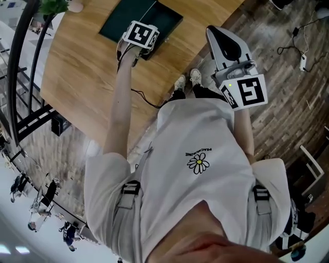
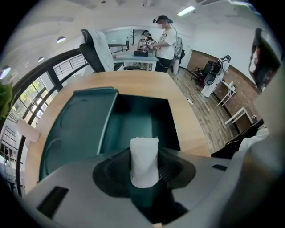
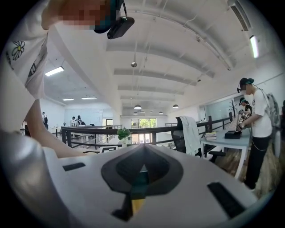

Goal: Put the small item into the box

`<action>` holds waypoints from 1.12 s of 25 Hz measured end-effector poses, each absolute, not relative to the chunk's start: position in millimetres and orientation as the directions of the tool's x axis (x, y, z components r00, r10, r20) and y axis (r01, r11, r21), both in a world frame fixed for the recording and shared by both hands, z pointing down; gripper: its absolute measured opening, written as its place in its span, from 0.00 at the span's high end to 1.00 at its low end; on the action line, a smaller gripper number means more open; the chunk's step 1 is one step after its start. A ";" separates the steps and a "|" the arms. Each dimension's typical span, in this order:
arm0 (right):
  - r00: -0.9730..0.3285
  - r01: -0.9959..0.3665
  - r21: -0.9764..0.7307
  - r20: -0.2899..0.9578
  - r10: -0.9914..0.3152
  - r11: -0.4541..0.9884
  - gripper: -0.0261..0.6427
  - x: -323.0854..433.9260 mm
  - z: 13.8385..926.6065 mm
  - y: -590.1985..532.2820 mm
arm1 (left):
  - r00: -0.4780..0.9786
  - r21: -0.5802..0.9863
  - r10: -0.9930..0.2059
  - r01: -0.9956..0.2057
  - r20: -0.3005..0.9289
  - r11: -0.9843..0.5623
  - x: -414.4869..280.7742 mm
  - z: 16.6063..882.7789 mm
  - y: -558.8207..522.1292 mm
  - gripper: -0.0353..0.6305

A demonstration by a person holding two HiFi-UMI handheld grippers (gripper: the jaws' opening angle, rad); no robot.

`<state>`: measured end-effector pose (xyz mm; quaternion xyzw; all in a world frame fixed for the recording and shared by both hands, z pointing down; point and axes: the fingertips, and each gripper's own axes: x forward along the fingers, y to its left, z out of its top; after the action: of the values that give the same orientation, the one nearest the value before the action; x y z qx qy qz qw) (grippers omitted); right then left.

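A small white roll-shaped item (image 2: 144,156) stands upright between the pads of my left gripper (image 2: 143,174), which is shut on it. Right beyond it lies the dark green box (image 2: 139,122), open, with its lid (image 2: 75,129) folded out to the left on the wooden table (image 2: 133,81). In the head view the left gripper (image 1: 140,35) hangs over the box (image 1: 164,18) at the table's near edge. My right gripper (image 1: 220,40) is held up off the table to the right. Its jaws (image 3: 141,171) are shut with nothing in them and point out into the room.
The table's edge (image 1: 154,102) runs close to the person's feet; wood floor with cables (image 1: 293,41) lies to the right. A railing (image 1: 20,77) and a plant (image 1: 51,6) border the table's left. Another person (image 2: 164,40) works at a far desk, near an office chair (image 2: 95,51).
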<state>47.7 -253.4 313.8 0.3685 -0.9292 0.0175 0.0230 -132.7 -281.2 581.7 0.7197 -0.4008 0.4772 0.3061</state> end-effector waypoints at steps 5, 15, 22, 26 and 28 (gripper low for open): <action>-0.727 -0.686 -0.040 0.082 -0.682 0.726 0.95 45.1 324.9 -255.4 | 0.233 0.111 -0.197 -0.866 0.952 -0.487 -133.9 607.1 -275.9 0.67; -0.741 -0.670 -0.040 0.095 -0.665 0.741 0.95 39.2 328.1 -254.7 | 0.211 0.086 -0.174 -0.838 0.962 -0.539 -126.0 614.7 -275.4 0.66; -0.743 -0.668 -0.044 0.088 -0.663 0.743 0.95 40.3 326.2 -253.4 | 0.197 0.060 -0.192 -0.830 0.961 -0.554 -121.4 612.6 -276.7 0.61; -0.749 -0.661 -0.045 0.083 -0.657 0.749 0.95 37.6 325.6 -251.4 | 0.203 0.053 -0.217 -0.834 0.955 -0.549 -122.8 604.4 -279.0 0.59; -0.752 -0.658 -0.044 0.079 -0.654 0.751 0.95 36.1 324.4 -250.9 | 0.218 0.058 -0.234 -0.836 0.948 -0.546 -121.3 596.2 -280.0 0.59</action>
<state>36.1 -250.9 324.4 0.3508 -0.9353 0.0346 0.0294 -121.3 -280.0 596.2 0.7208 -0.3709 0.5035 0.2990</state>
